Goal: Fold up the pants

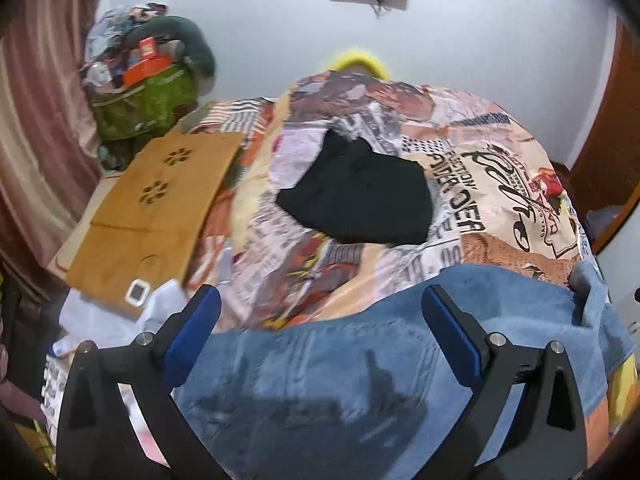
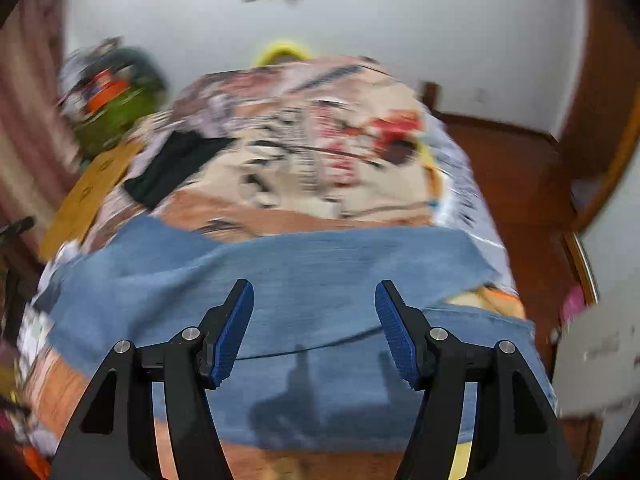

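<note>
Blue denim pants [image 1: 320, 364] lie spread across the near end of a bed with a comic-print cover [image 1: 360, 128]. They also show in the right wrist view [image 2: 312, 276], which is blurred. My left gripper [image 1: 320, 304] is open and empty, hovering just above the denim. My right gripper [image 2: 314, 300] is open and empty above the denim too. A folded black garment [image 1: 356, 192] lies further up the bed; it also shows in the right wrist view [image 2: 172, 168].
A brown wooden board [image 1: 160, 200] with cut-out flower holes lies on the bed's left side. A pile of bags and boxes [image 1: 140, 80] stands at the back left. A pink curtain [image 1: 36, 120] hangs left. Wooden floor [image 2: 512, 184] runs along the bed's right.
</note>
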`<state>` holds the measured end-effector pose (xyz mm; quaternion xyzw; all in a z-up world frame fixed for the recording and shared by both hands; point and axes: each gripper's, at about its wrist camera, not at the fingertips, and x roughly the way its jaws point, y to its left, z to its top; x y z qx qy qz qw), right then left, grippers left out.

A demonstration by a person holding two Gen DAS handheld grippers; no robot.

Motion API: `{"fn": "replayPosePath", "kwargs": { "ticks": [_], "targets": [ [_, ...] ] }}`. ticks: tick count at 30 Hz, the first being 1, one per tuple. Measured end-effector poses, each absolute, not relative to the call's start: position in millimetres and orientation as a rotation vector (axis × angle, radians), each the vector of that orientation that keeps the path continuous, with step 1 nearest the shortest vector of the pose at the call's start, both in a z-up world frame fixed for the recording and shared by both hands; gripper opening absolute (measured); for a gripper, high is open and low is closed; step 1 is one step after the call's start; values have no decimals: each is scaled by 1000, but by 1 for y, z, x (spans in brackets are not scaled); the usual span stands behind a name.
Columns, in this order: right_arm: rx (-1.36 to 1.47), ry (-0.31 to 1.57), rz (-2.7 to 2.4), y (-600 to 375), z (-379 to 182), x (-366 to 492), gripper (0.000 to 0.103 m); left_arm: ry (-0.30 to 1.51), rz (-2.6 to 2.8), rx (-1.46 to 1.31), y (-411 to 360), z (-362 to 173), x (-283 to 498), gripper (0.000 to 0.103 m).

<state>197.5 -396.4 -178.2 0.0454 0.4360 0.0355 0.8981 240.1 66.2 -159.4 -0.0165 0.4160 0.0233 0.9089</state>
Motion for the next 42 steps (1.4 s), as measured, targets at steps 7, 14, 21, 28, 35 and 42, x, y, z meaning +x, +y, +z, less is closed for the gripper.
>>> {"fn": "replayPosePath", "kwargs": {
  "ticks": [7, 14, 21, 28, 35, 42],
  "targets": [
    [260, 1001, -111, -477, -225, 228, 59, 935, -26, 5, 21, -182, 281, 101],
    [425, 1067, -211, -527, -273, 259, 59, 1011, -61, 92, -11, -212, 303, 101],
    [573, 1110, -228, -547, -310, 284, 52, 1066, -84, 195, -31, -238, 304, 101],
    [451, 1059, -241, -537, -294, 285, 6, 1089, -87, 222, -41, -242, 304, 101],
    [378, 893, -227, -538, -232, 249, 4, 1072, -121, 221, -54, -227, 294, 101],
    [415, 733, -251, -566, -166, 185, 4, 1035, -199, 254, -84, -210, 278, 101]
  ]
}}
